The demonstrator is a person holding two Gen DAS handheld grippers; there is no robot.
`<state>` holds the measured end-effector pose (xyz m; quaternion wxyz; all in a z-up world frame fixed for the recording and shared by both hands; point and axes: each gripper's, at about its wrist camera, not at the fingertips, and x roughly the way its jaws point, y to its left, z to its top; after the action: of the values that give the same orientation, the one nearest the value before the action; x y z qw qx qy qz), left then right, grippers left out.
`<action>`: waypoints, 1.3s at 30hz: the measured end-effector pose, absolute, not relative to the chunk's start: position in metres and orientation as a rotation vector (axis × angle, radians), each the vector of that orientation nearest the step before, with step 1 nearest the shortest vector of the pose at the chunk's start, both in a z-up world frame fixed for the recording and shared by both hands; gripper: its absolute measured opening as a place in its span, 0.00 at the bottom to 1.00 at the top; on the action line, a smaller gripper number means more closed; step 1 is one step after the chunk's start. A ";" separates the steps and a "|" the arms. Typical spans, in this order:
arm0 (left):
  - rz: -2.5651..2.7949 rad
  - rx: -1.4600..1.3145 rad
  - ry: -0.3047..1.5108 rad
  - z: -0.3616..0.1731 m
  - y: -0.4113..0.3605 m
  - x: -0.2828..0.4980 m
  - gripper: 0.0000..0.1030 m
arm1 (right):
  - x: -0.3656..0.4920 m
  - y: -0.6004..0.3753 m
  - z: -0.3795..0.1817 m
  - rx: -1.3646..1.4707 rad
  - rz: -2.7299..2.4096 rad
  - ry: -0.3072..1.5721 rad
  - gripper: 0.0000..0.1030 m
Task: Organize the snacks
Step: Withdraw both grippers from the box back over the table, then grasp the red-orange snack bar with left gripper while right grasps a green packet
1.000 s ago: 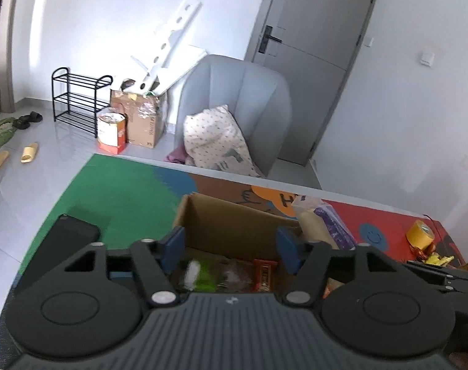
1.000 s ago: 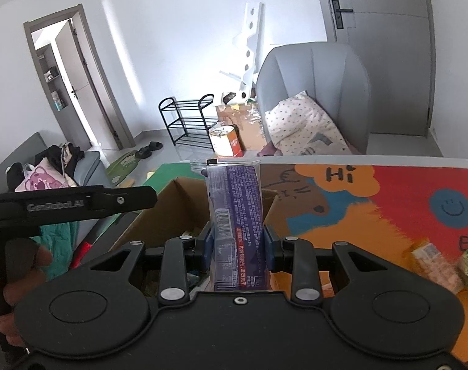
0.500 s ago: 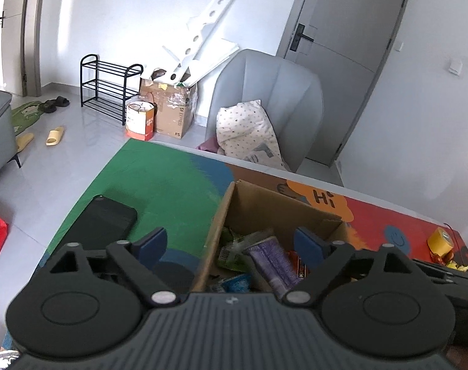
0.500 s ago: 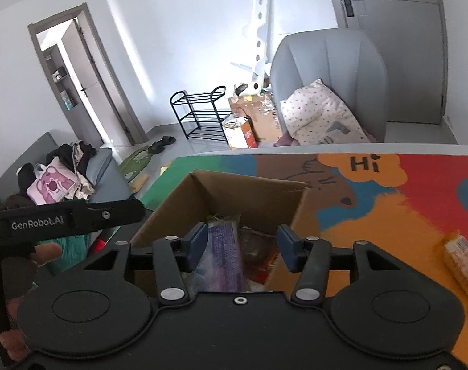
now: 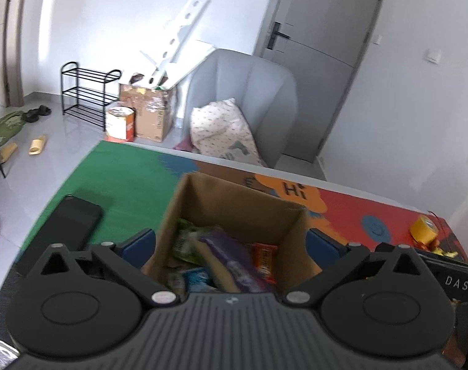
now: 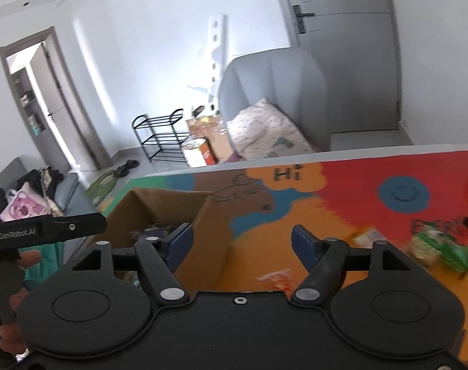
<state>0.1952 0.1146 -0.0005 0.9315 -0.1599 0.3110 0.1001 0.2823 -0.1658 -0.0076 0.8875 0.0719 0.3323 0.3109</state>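
An open cardboard box [image 5: 234,203] stands on the colourful mat and holds several snacks, among them a purple packet [image 5: 231,259], a green packet [image 5: 184,243] and an orange bar [image 5: 264,259]. My left gripper [image 5: 231,243] is opening wide, one finger outside each side wall of the box, gripping nothing. My right gripper [image 6: 241,242] is also opening and empty, just past the right wall of the box [image 6: 203,231]. Loose snacks lie on the mat to its right: a green packet [image 6: 440,246], a pale packet [image 6: 368,236] and a pink wrapper [image 6: 278,277].
A black phone [image 5: 67,231] lies on the green part of the mat, left of the box. A yellow tape roll [image 5: 423,231] sits at the far right. Beyond the table's far edge is a grey armchair [image 5: 243,92]. A hand holds the left gripper's handle [image 6: 49,231].
The right gripper let the purple packet drop into the box, opened and swung right. The left gripper opened wide, and its fingers now flank the box.
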 end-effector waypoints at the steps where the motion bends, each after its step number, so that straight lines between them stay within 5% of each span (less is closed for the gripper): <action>1: 0.198 -0.322 0.640 0.000 0.110 0.196 1.00 | 0.282 -0.172 -0.008 0.154 0.636 0.690 0.72; 9: 0.125 -0.285 0.649 0.002 0.070 0.204 1.00 | 0.278 -0.215 -0.013 0.179 0.557 0.672 0.80; 29: 0.033 -0.241 0.644 0.001 0.001 0.219 0.99 | 0.285 -0.299 -0.032 0.223 0.415 0.660 0.80; 39: 0.009 -0.229 0.674 -0.016 -0.026 0.239 0.83 | 0.304 -0.324 -0.056 0.250 0.359 0.690 0.79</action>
<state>0.2395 -0.0261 -0.0163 0.9374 -0.1120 0.3298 0.0043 0.3039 -0.3240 -0.0555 0.9177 0.1217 0.3354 0.1747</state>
